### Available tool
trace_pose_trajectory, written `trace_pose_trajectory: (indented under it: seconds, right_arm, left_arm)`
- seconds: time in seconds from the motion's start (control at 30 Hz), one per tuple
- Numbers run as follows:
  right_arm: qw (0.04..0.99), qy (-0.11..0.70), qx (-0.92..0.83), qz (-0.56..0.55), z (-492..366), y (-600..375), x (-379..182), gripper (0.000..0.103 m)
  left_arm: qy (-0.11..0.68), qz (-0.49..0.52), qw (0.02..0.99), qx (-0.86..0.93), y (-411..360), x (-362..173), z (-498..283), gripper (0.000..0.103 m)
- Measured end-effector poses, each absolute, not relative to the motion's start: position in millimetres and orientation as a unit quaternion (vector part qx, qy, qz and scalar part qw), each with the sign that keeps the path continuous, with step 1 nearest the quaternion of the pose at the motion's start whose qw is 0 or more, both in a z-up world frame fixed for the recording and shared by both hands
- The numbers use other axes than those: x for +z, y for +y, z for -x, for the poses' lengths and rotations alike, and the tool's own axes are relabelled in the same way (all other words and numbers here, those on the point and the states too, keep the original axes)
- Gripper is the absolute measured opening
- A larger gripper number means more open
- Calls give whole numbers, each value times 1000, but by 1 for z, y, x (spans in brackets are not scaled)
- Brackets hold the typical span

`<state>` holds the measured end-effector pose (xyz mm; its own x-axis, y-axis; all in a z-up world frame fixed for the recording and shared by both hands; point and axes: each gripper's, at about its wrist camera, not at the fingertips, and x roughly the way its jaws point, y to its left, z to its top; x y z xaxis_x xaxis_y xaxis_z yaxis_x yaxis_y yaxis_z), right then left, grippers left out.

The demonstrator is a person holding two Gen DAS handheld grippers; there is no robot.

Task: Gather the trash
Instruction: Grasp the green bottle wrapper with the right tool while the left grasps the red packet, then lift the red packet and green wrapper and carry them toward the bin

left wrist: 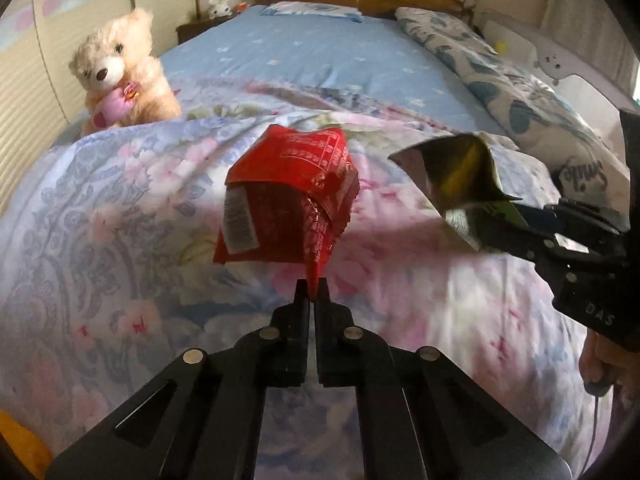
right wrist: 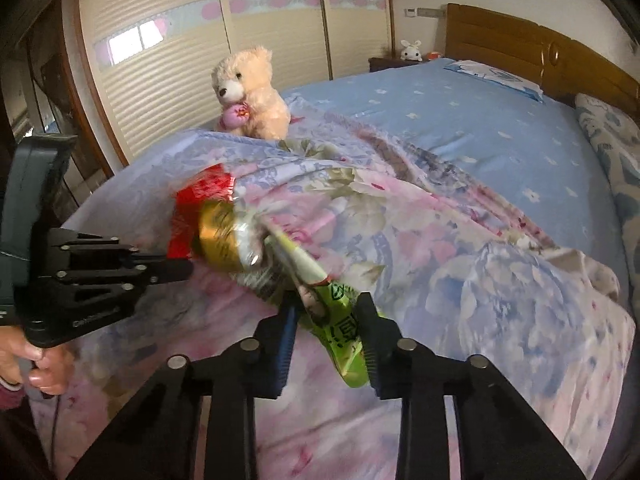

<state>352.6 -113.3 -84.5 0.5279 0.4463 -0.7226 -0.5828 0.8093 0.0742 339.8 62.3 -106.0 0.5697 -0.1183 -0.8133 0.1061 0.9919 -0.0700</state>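
Left wrist view: left gripper (left wrist: 312,295) pinches the red wrapper's (left wrist: 286,204) corner above the floral quilt (left wrist: 120,208); its white print is too small to read. Right gripper (right wrist: 326,312), lettered "DAS", is clamped on a green-and-gold wrapper (right wrist: 340,332) with blurred green characters. A pillow (left wrist: 576,174) reads "Smile".
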Motion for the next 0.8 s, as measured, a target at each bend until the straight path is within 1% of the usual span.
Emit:
trace_pose_trajectory:
  seconds: [0.1, 0.33, 0.43, 0.57, 0.8]
  right_arm:
    - [870, 393, 291, 62, -334, -124, -80, 20]
    - [851, 441, 272, -87, -292, -178, -77, 20]
    - [845, 447, 262, -132, -274, -199, -77, 20]
    - [846, 444, 241, -167, -245, -224, -72, 20]
    - [835, 473, 187, -212, -209, -256, -82, 20]
  left_arm:
    - [453, 10, 889, -73, 60, -100, -326, 2]
    - [440, 39, 891, -105, 56, -81, -285, 2]
    - [439, 41, 890, -118, 46, -78, -268, 2]
    - [441, 34, 886, -138, 29, -78, -247, 2]
    - [447, 29, 878, -166, 4, -81, -217, 2]
